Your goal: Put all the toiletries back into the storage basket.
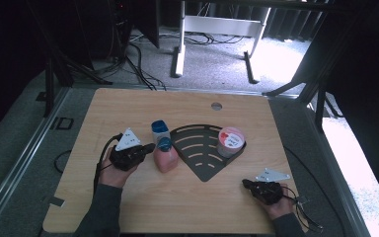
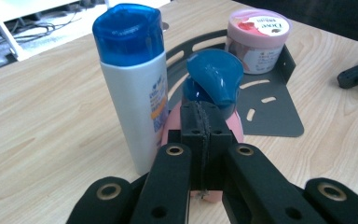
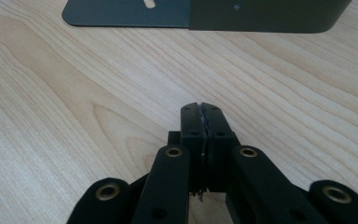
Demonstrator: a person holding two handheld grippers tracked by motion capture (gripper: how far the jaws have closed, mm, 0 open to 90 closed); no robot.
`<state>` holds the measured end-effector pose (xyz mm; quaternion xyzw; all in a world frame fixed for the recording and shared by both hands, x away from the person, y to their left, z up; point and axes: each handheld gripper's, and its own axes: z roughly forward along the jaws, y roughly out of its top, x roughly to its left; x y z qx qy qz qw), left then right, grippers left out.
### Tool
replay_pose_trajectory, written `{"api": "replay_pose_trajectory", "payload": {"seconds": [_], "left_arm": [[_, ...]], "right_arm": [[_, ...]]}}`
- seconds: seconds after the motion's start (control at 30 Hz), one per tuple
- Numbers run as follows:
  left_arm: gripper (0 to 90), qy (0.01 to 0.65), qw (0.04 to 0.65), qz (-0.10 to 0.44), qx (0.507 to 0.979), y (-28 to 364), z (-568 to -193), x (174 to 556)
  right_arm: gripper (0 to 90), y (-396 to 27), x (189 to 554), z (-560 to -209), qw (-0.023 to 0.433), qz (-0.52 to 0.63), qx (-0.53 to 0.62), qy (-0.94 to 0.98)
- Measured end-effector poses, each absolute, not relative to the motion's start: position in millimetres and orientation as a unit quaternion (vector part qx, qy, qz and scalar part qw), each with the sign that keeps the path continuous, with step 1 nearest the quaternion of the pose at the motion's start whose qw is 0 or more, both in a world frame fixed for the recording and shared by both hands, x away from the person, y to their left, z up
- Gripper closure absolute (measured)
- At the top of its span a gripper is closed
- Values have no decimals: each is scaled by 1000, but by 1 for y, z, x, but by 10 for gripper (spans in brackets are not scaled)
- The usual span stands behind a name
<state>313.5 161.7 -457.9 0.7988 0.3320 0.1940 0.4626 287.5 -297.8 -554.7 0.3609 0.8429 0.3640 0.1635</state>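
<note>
Left claw (image 1: pixel 145 148) sits pinched closed, empty, tips just beside pink bottle (image 1: pixel 165 157) at frame centre; right claw (image 3: pixel 200 108) also closed, lower right on bench (image 1: pixel 128 197). Likely next: open wide before nudging fwd, else bottle tips. Left gripper view shows white bottle (image 2: pixel 133 84) standing upright & tub (image 2: pixel 258 39) on black tray (image 2: pixel 275 116); high view flattens that.

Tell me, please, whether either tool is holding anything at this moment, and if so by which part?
Nothing is held. The left tool is shut and empty, its tips right by the pink bottle; the right tool is shut over bare table.
</note>
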Motion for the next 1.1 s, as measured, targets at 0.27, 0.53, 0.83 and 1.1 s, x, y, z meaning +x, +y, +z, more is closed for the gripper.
{"api": "replay_pose_trajectory", "payload": {"seconds": [0.27, 0.53, 0.83, 1.1], "left_arm": [[897, 325, 469, 195, 798, 161, -456, 310], [897, 314, 471, 188, 802, 157, -457, 307], [897, 280, 474, 176, 816, 143, -454, 301], [896, 258, 477, 162, 824, 130, -453, 298]], "right_arm": [[884, -298, 287, -555, 162, 365, 360, 843], [884, -298, 287, -555, 160, 366, 360, 843], [883, -299, 287, -555, 159, 366, 359, 844], [881, -299, 287, -555, 158, 367, 358, 844]]}}
